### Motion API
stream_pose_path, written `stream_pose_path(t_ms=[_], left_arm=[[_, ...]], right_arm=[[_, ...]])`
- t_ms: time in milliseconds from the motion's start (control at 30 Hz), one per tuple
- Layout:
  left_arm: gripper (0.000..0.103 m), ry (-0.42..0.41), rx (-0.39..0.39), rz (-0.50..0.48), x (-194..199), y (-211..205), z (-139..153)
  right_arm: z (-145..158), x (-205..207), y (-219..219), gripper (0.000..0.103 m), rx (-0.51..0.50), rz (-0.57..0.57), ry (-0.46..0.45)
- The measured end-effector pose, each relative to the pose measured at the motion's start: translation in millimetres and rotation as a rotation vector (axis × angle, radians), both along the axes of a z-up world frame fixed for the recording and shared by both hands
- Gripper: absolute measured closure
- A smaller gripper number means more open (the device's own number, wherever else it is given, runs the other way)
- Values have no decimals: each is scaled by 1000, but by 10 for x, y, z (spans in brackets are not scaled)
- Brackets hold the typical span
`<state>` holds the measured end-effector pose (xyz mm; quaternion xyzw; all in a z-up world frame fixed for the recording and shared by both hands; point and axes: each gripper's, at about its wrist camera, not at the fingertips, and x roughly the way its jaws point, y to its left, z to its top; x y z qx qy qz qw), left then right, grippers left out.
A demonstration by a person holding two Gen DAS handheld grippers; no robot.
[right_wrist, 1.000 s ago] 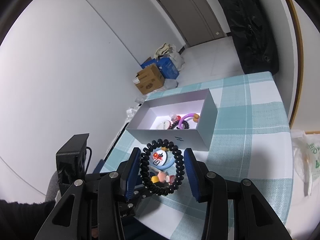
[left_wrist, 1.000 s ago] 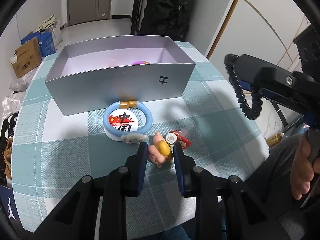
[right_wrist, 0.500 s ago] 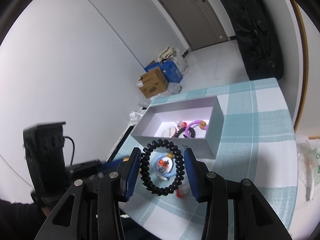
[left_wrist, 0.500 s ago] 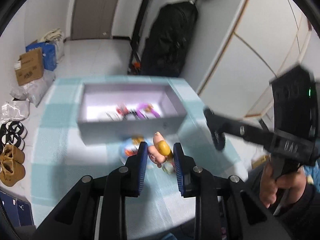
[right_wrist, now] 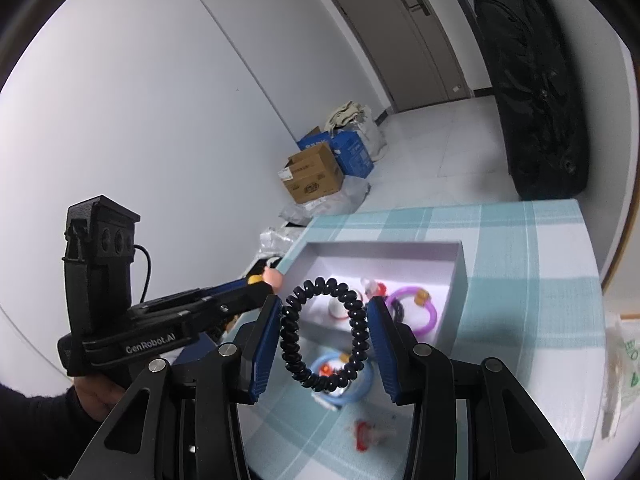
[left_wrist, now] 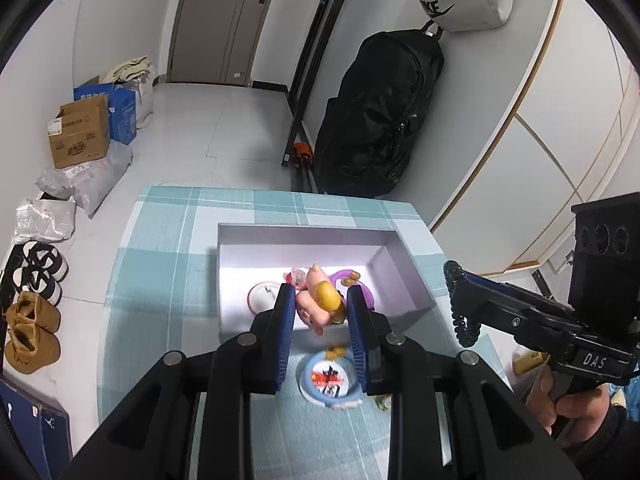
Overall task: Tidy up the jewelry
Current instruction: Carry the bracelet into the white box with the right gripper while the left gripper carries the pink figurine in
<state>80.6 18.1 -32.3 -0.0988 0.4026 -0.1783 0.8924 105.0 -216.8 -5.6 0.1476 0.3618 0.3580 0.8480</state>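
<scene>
My left gripper (left_wrist: 320,314) is shut on a pink and yellow figurine (left_wrist: 320,300) and holds it in the air over the near wall of the open silver box (left_wrist: 308,230). The box holds a purple ring (left_wrist: 362,280) and a white round piece (left_wrist: 260,298). My right gripper (right_wrist: 324,302) is shut on a black spiral hair tie (right_wrist: 289,340), raised above the table short of the box (right_wrist: 380,245). A blue ring on a round badge (left_wrist: 326,380) lies on the cloth before the box. In the left wrist view the right gripper (left_wrist: 460,312) is at the right.
A small red and clear trinket (right_wrist: 366,430) lies on the teal checked tablecloth (left_wrist: 168,280) near the front. The table's edges are close on the left and right. Cardboard boxes (left_wrist: 80,136), shoes (left_wrist: 32,332) and a black bag (left_wrist: 380,120) are on the floor beyond.
My left gripper has lifted the figurine off the cloth and carried it up and forward over the box. The right gripper with the hair tie has moved closer to the box.
</scene>
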Motion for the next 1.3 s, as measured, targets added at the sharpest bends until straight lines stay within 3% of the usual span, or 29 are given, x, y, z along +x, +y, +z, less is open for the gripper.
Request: stream_pose_path(t_ms=[333, 867, 1133, 1300], left_arm=[[82, 95, -48, 2, 317, 34, -131], [82, 164, -67, -27, 567, -27, -267], [82, 168, -23, -16, 574, -66, -334], [82, 149, -40, -37, 544, -78, -306]], right_arm=[[-77, 318, 155, 60, -23, -1, 47], [-309, 652, 125, 60, -63, -21, 108], [-336, 631, 172, 60, -85, -20, 117], [-333, 626, 216, 56, -102, -23, 99]])
